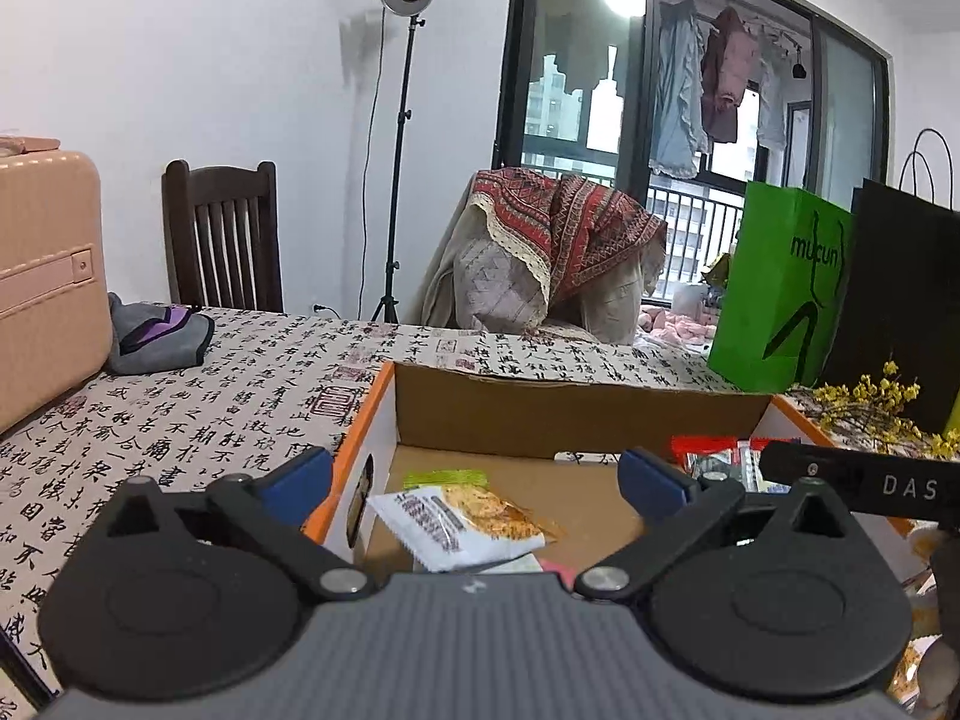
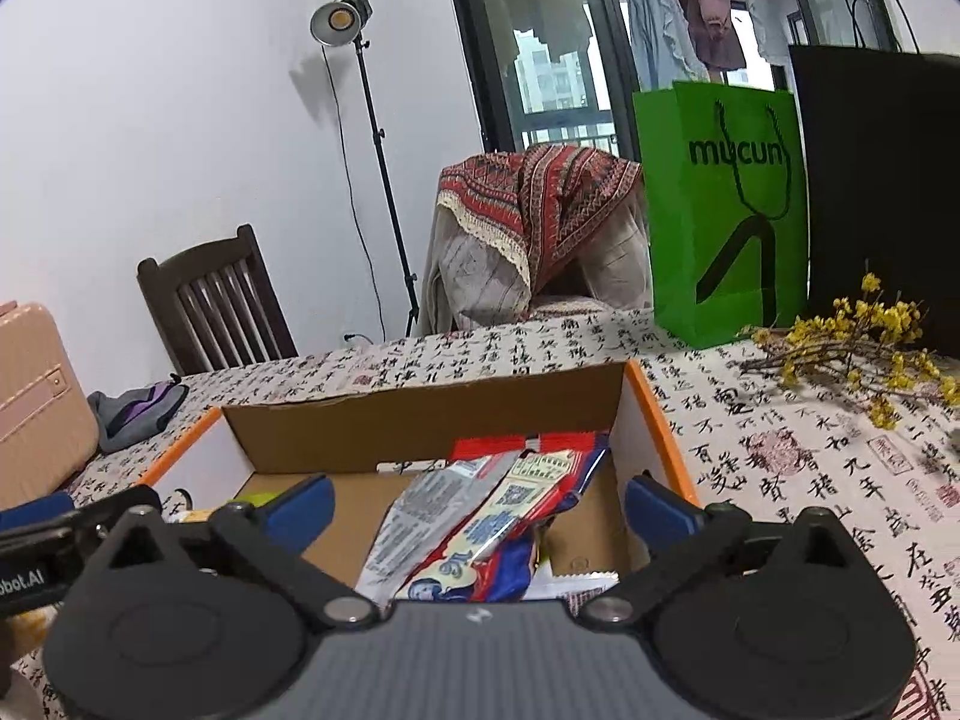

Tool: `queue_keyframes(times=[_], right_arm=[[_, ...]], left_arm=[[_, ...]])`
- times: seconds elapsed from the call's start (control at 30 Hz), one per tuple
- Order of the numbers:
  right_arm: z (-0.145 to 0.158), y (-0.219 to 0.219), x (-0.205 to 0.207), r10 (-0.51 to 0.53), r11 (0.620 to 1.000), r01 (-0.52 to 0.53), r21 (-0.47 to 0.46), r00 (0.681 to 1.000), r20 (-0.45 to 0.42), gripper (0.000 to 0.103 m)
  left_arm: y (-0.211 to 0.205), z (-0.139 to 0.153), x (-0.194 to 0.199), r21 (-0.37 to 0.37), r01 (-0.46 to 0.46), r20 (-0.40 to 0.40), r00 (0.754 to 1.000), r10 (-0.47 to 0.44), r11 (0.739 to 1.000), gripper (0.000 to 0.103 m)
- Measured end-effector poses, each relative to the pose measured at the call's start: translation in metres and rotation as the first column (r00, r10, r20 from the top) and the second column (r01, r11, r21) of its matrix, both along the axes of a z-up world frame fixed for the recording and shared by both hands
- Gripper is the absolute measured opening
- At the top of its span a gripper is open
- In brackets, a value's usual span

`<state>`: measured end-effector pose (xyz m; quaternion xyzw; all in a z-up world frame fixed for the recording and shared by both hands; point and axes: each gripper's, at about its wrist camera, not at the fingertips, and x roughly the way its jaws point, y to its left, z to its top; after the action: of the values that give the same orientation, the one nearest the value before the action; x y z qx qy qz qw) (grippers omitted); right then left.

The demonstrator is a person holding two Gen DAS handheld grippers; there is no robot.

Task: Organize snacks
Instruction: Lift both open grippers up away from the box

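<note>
An open cardboard box (image 1: pixel 576 408) with orange edges sits on the table; it also shows in the right wrist view (image 2: pixel 420 420). In the left wrist view a white and orange snack packet (image 1: pixel 462 525) lies on the box floor, with a green packet (image 1: pixel 441 478) behind it. My left gripper (image 1: pixel 474 480) is open and empty above the box's left half. In the right wrist view a red, white and blue snack bag (image 2: pixel 480 516) leans in the box's right half. My right gripper (image 2: pixel 480 507) is open above it, jaws apart on either side, not touching.
The table has a calligraphy cloth (image 2: pixel 780 438). A green paper bag (image 2: pixel 726 210) and a black bag (image 2: pixel 882 192) stand at the back right, with yellow flower twigs (image 2: pixel 858 348) in front. A pink suitcase (image 1: pixel 48 282) and grey cloth (image 1: pixel 156 333) are at the left.
</note>
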<state>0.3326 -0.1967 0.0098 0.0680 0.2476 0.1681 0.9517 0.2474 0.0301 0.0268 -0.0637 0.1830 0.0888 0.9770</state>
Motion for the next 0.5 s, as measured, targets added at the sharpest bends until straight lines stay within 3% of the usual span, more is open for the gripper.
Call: queue_keyframes(times=[0.23,0.5], right_arm=[[0.022,0.000,-0.015,-0.005,1.000,0.005,-0.008,0.999,0.050,0.103],[0.043,-0.011,-0.047,0.012,1.000,-0.010,-0.017,0.997,0.074,0.103]], left_arm=[[-0.004,0.018,-0.011,0.018,-0.045,0.015,0.999,0.044,0.999,0.103],[-0.005,0.038,-0.034,-0.004,-0.027,0.015,1.000,0.027,1.000,0.103]])
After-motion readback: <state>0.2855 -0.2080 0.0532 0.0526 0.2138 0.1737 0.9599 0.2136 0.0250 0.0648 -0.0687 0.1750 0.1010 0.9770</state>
